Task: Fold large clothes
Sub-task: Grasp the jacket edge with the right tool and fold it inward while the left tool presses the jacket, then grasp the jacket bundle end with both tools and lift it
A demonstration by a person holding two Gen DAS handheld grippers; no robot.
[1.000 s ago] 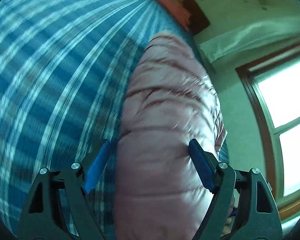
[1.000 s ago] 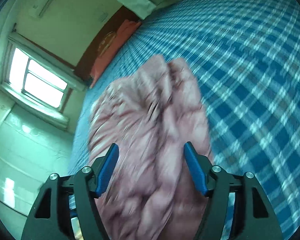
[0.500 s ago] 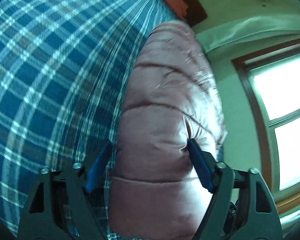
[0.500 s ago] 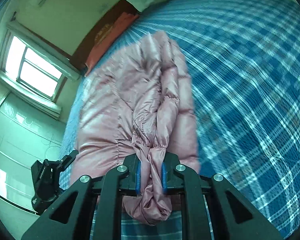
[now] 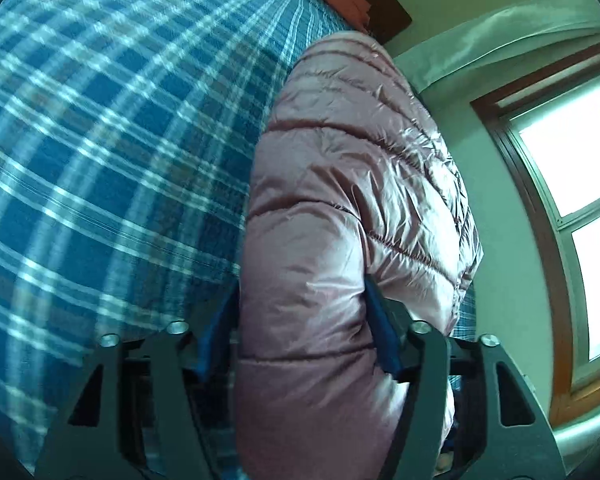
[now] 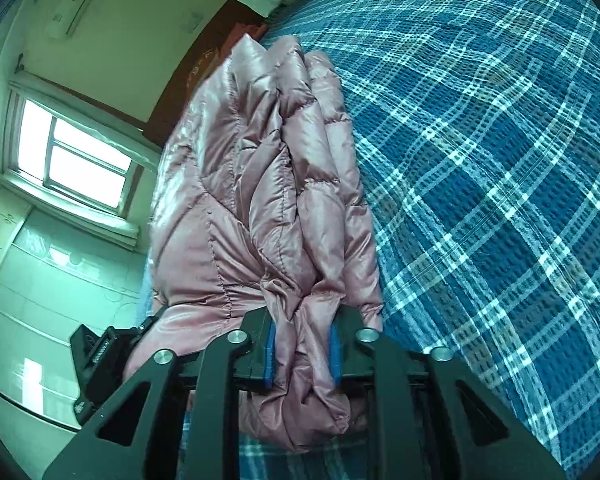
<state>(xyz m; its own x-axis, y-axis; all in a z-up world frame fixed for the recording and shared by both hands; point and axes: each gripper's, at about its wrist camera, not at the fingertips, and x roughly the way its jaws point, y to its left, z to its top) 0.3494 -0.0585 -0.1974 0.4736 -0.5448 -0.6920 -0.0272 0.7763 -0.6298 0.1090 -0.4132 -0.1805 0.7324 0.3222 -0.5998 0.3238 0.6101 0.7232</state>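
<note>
Bright wood-framed window [image 5: 572,168], pale wall [image 6: 140,36], blue plaid bed cover [image 6: 500,160].

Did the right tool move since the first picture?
Yes. The right tool dropped toward the checked bedspread, now gripping the pink jacket's bunched edge, jaws easing open.

We see the quilted jacket [image 6: 260,184] as thin, glossy pink synthetic cloth, puffy and crinkled at the seams. Under the jacket, the plaid bedspread [image 6: 500,160] reads as matt woven cloth with a waffle texture. Window frame [image 5: 512,136] beside the jacket looks like varnished brown wood. Gripper frames look matt black plastic with shiny metal pins.
</note>
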